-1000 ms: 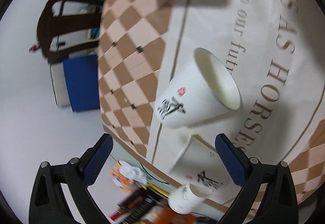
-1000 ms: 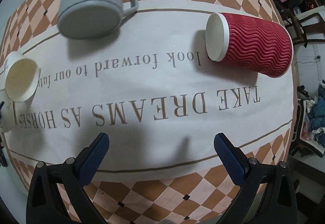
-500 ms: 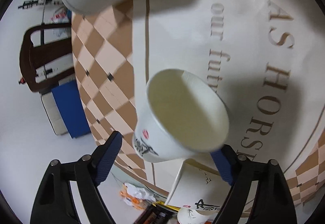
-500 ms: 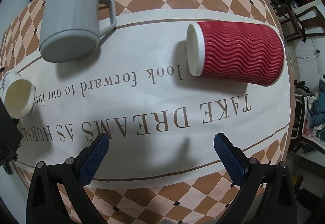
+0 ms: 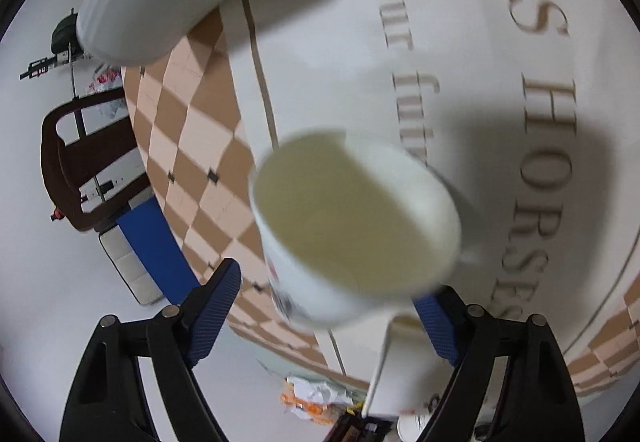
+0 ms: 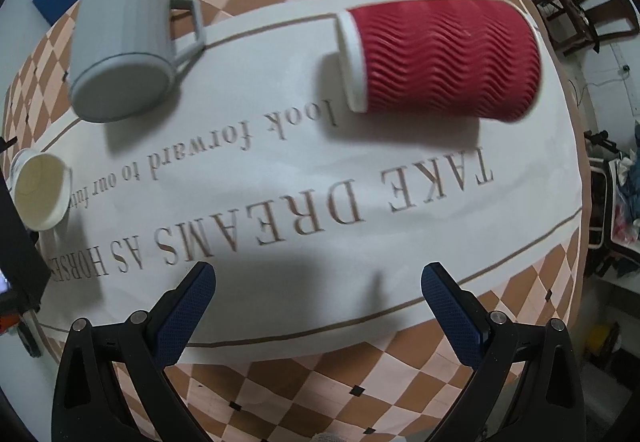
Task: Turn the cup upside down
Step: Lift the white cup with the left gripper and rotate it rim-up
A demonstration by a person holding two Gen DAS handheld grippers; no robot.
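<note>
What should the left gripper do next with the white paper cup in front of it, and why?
Probably close the left gripper on the white paper cup. The cup lies between the open blue fingers with its mouth toward the camera, and a gap shows on the left side, so it seems ungripped. A grip has to come before turning it over.

The white cup (image 5: pixel 352 226) looked like matt paper, the red cup (image 6: pixel 440 61) ribbed and wavy, the grey mug (image 6: pixel 120 49) smooth, the tablecloth (image 6: pixel 320 169) woven cloth.
</note>
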